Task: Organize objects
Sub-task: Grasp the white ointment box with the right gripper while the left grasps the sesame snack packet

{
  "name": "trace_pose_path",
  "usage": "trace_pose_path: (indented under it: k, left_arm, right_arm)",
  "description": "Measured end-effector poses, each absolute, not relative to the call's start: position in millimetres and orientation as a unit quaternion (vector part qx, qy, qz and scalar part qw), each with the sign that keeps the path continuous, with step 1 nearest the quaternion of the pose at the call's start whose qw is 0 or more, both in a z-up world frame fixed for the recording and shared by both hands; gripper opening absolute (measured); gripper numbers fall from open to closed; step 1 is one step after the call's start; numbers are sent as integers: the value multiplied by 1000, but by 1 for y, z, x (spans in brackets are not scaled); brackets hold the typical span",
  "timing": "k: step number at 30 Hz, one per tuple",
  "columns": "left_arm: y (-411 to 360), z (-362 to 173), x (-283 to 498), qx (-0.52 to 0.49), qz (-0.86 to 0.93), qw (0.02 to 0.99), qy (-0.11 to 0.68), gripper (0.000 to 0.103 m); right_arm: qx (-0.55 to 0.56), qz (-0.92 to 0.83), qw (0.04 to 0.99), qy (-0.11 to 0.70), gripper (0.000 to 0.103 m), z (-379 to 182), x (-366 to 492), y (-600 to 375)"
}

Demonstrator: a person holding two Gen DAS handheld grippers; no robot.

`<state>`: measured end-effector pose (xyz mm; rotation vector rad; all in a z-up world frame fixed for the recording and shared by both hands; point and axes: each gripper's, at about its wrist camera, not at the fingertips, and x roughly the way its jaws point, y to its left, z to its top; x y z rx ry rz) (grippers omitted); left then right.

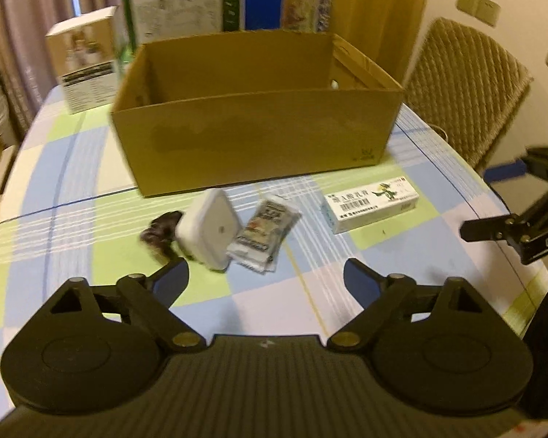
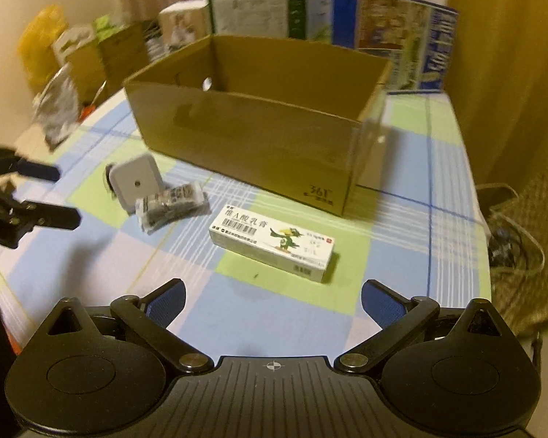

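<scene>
On a checked tablecloth (image 2: 413, 168), small items wait just before an open cardboard box (image 2: 259, 138), likely their destination, as the right gripper (image 2: 272, 303) spreads empty toward a white carton (image 2: 274, 246) and the left gripper (image 1: 265, 281) gapes over a square white case (image 1: 210, 231).

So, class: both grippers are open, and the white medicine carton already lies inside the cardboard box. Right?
Not quite. The white medicine carton lies on the tablecloth in front of the cardboard box, as the right wrist view shows. Both the left gripper and right gripper are open.
</scene>
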<state>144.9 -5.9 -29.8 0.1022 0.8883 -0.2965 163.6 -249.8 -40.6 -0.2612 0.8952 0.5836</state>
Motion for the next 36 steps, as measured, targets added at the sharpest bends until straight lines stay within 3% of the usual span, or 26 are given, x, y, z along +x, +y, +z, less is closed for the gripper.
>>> trace_pose_path:
  k: [5,9,26,30,34,36]
  left_arm:
    - [-20,-51,167,72,-168,880,438,78]
    - [-26,-66,186,83,-175,873,447,77]
    - [-48,-109,231,153,-190,852,464,70]
    - [-54,-110,232,161,-191,851,462,65]
    - [-60,-109,225,180,-185,846,466,42]
    - [-62,-110,219,182,-185,844,468,38]
  right_arm:
    - [-160,310,834,427,93,-57,189,-240]
    - [-200,333,815,429,85,-73,207,-228]
    - [-298,354,772,435,79,-124,256,-198]
    - [-272,348,778,447,58,-122,254,-198]
    - [-252,334,784,458,36,-120,241,-199]
    - [-234,325,787,469,36,-118,231,-200]
